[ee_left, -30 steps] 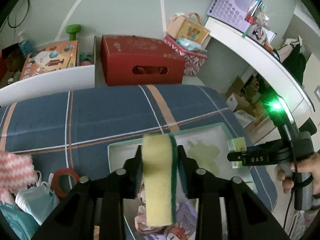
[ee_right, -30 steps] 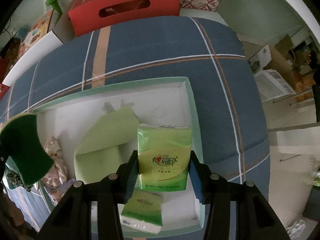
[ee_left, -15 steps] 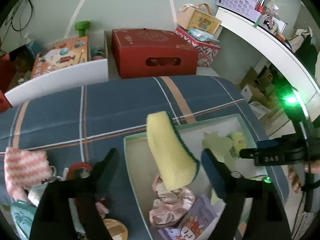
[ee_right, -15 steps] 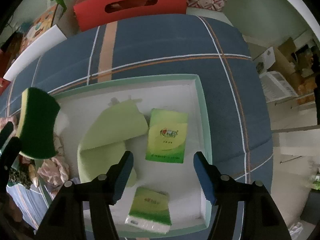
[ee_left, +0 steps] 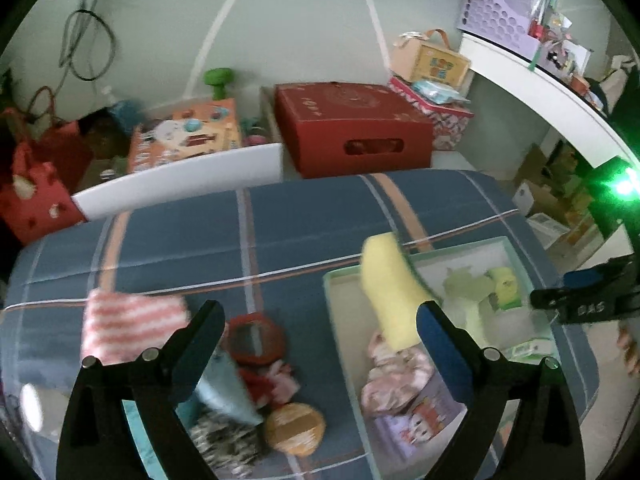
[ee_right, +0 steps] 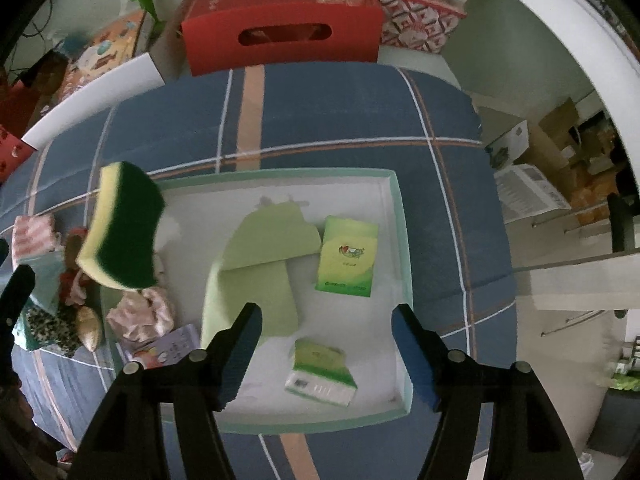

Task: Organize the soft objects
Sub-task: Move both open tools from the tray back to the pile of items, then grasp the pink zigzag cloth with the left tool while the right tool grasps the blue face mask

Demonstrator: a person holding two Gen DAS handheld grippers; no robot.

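A yellow sponge with a green scouring face (ee_left: 390,292) (ee_right: 120,228) stands tilted at the left rim of the white, green-edged tray (ee_right: 398,240) (ee_left: 460,245). Nothing grips it, and its lower end meets a pink crumpled fabric (ee_right: 140,314). My left gripper (ee_left: 320,312) is back from the sponge, its jaws still opening and empty. My right gripper (ee_right: 326,314) hangs open above the tray, nothing between its fingers. Below it lie a light green cloth (ee_right: 260,264) and two green tissue packs (ee_right: 348,258) (ee_right: 320,372).
On the blue plaid cover (ee_left: 312,216) left of the tray lie a pink striped cloth (ee_left: 128,320), a red ring (ee_left: 254,338), a round orange piece (ee_left: 294,426) and a pale blue item (ee_left: 224,392). A red box (ee_left: 352,128) stands behind.
The left jaws opened and let go of the sponge, which now leans at the tray's left rim. The right jaws released the tissue pack into the tray. Both grippers lifted away.
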